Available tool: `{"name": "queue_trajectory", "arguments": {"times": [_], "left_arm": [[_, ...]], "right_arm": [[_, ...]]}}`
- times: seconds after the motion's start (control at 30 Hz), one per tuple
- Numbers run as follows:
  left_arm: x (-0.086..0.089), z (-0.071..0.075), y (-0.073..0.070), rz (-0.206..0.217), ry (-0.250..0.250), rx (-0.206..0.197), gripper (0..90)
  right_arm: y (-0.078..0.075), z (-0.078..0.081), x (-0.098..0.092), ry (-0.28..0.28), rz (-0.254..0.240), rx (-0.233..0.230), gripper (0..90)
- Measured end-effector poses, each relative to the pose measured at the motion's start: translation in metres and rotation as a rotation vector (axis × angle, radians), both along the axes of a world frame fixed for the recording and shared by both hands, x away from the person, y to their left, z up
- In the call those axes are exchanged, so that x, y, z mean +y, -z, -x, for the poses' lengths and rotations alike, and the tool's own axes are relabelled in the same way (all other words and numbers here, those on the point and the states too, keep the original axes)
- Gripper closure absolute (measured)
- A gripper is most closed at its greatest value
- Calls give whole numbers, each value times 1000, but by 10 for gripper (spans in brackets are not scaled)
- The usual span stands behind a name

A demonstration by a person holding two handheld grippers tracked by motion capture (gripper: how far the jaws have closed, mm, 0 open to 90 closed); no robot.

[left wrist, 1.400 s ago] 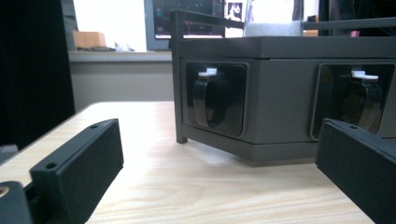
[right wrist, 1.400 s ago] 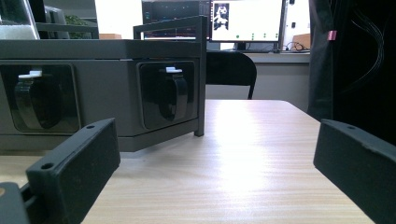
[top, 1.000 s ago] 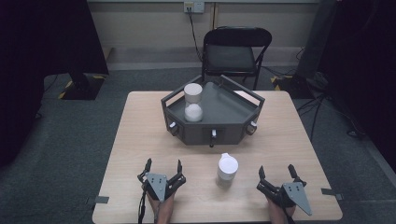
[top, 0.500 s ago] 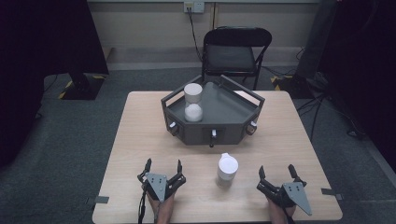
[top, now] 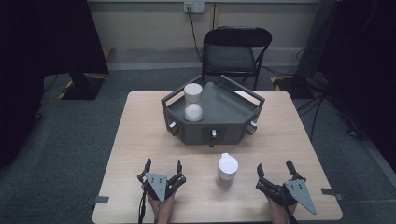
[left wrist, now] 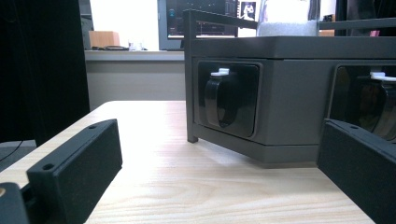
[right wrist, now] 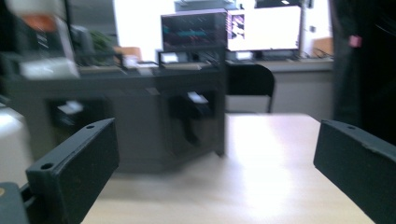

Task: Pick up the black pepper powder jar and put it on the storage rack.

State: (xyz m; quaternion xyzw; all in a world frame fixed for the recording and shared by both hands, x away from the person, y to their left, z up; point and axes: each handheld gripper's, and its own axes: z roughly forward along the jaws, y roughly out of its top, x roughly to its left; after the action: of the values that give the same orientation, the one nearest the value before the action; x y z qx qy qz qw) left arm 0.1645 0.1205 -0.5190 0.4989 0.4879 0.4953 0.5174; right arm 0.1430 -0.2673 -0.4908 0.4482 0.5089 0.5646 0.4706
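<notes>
My left tongs [top: 162,167] sit low in the high view, left of centre, jaws spread wide and gripping nothing; my right tongs [top: 276,170] sit at lower right, likewise released and empty. Between them, a little nearer the right pair, stands the white jar [top: 227,169] on the table [top: 140,135], just below the middle of the frame and apart from both tongs. It looks like a short upright cylinder with a white lid bearing a small tab or spout toward the upper left; its body seems pale and smooth. I judge it the thing nearest my reach. The risk, as I see it, is tipping: the jar stands free and a jaw brushing its side on the approach could knock it over or push it toward the grey tray [top: 224,112] standing above it in the frame. A smooth round wall could also slip out if I close off-centre. The right gripper view is blurred, so aiming by it alone could mislead me. On the tray's upper left stands a second white container [top: 193,101]; the left gripper view faces the tray's front panel [left wrist: 229,100].
</notes>
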Motion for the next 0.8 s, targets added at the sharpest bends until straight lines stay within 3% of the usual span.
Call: {"name": "queue_trajectory", "arguments": {"times": [0.17,0.27,0.47,0.63,0.8], "left_arm": [[-1,0,0,0,-7,0,0],[-2,0,0,0,-9,0,0],[-2,0,0,0,-9,0,0],[-2,0,0,0,-11,0,0],[-2,0,0,0,-11,-1,0]], "right_arm": [[-20,-3,10,-109,-11,-37,0],[-23,-4,20,-172,-9,-47,0],[-16,-6,41,-268,25,9,0],[-7,-6,61,-263,92,21,32],[-6,-11,66,-257,72,95,120]]}}
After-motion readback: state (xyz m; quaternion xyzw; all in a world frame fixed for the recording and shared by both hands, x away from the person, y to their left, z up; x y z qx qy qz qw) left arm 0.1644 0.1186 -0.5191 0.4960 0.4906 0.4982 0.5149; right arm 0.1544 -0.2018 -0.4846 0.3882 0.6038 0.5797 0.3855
